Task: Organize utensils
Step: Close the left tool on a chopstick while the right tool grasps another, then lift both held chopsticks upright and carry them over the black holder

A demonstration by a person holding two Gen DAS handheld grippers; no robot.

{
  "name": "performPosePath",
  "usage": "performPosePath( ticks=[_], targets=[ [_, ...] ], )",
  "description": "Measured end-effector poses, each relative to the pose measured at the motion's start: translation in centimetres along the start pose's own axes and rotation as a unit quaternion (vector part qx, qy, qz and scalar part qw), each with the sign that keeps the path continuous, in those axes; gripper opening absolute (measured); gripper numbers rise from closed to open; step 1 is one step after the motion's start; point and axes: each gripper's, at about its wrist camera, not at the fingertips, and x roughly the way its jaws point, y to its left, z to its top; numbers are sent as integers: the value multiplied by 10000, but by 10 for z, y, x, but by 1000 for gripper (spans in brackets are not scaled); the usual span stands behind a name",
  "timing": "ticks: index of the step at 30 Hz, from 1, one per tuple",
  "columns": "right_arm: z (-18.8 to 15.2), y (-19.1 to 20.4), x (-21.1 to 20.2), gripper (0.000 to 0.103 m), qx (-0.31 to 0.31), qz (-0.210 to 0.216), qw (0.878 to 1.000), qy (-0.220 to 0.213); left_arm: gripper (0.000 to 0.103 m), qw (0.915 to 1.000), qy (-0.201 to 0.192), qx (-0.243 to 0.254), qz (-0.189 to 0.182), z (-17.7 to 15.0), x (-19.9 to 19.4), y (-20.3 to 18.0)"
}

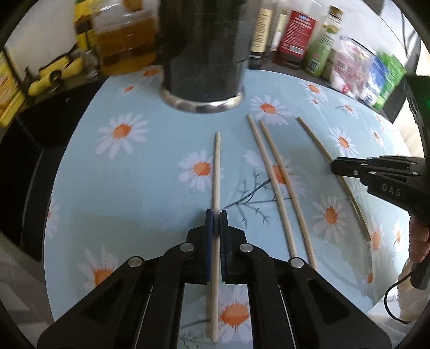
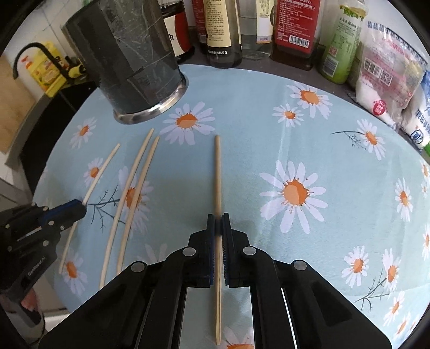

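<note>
Four wooden chopsticks lie or are held over a blue daisy-print cloth (image 1: pixel 150 188). My left gripper (image 1: pixel 216 214) is shut on the leftmost pale chopstick (image 1: pixel 216 166); it also shows in the right wrist view (image 2: pixel 80 208), closed on that stick (image 2: pixel 103 166). My right gripper (image 2: pixel 218 217) is shut on the rightmost darker chopstick (image 2: pixel 217 166); it shows in the left wrist view (image 1: pixel 334 166) on that stick (image 1: pixel 314 137). Two chopsticks (image 1: pixel 271 174) lie side by side between them (image 2: pixel 134 182). A dark cylindrical holder with a steel base (image 1: pixel 203 67) stands at the back (image 2: pixel 129 61).
Sauce and oil bottles (image 2: pixel 293 24) and bags of salt or sugar (image 2: pixel 387 67) line the back and right edge of the cloth. An oil jug (image 1: pixel 123 37) and yellow-handled tools (image 1: pixel 56 69) sit at the back left, by a black sink faucet (image 2: pixel 29 53).
</note>
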Motion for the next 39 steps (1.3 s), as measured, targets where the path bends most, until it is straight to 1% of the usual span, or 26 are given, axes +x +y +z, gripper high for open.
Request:
performPosePath(
  ticks=[5, 8, 10, 12, 14, 16, 18, 19, 21, 24, 26, 27, 30, 32, 34, 36, 39],
  targets=[
    [1, -14, -1, 5, -37, 112, 9999, -9, 5, 9981, 20, -577, 216, -7, -10, 18],
    [5, -23, -3, 5, -53, 176, 9998, -68, 5, 9963, -53, -711, 475, -9, -18, 27],
    [9, -28, -11, 5, -94, 181, 9996, -192, 5, 9948, -123, -781, 647, -8, -27, 33],
    [16, -32, -19, 5, -133, 202, 9991, -342, 5, 9934, -237, -915, 655, -5, -37, 37],
    [22, -35, -31, 5, -167, 232, 9981, -541, 5, 9906, -443, -1115, 652, -1, -53, 42],
    [28, -37, -47, 5, -217, 304, 9964, -755, 5, 9887, -631, -1215, 615, 5, -66, 43],
    [36, -38, -63, 5, -262, 376, 9938, -1009, 5, 9851, -947, -1365, 441, 12, -86, 46],
    [39, -38, -71, 5, -284, 413, 9925, -1116, 5, 9841, -1037, -1384, 395, 15, -93, 47],
    [47, -37, -92, 5, -333, 451, 9882, -1426, 5, 9805, -1321, -1362, 512, 24, -112, 46],
    [59, -33, -115, 5, -398, 459, 9823, -1775, 5, 9754, -1686, -1270, 634, 40, -135, 45],
    [67, -29, -130, 5, -441, 511, 9780, -1974, 5, 9695, -1945, -1248, 814, 54, -150, 45],
    [70, -26, -137, 5, -452, 524, 9757, -2077, 5, 9668, -2060, -1249, 847, 60, -156, 46],
    [80, -18, -152, 5, -440, 597, 9702, -2305, 5, 9604, -2410, -1217, 682, 81, -174, 47],
    [86, -10, -160, 5, -500, 624, 9662, -2451, 5, 9584, -2548, -1126, 627, 92, -180, 46],
    [90, -1, -168, 5, -551, 602, 9623, -2596, 5, 9544, -2775, -1028, 391, 102, -187, 45],
    [95, 8, -172, 5, -630, 651, 9578, -2728, 5, 9491, -3018, -904, 9, 111, -193, 44],
    [104, 21, -175, 5, -734, 724, 9504, -2936, 5, 9404, -3329, -653, -229, 121, -196, 38]
  ],
)
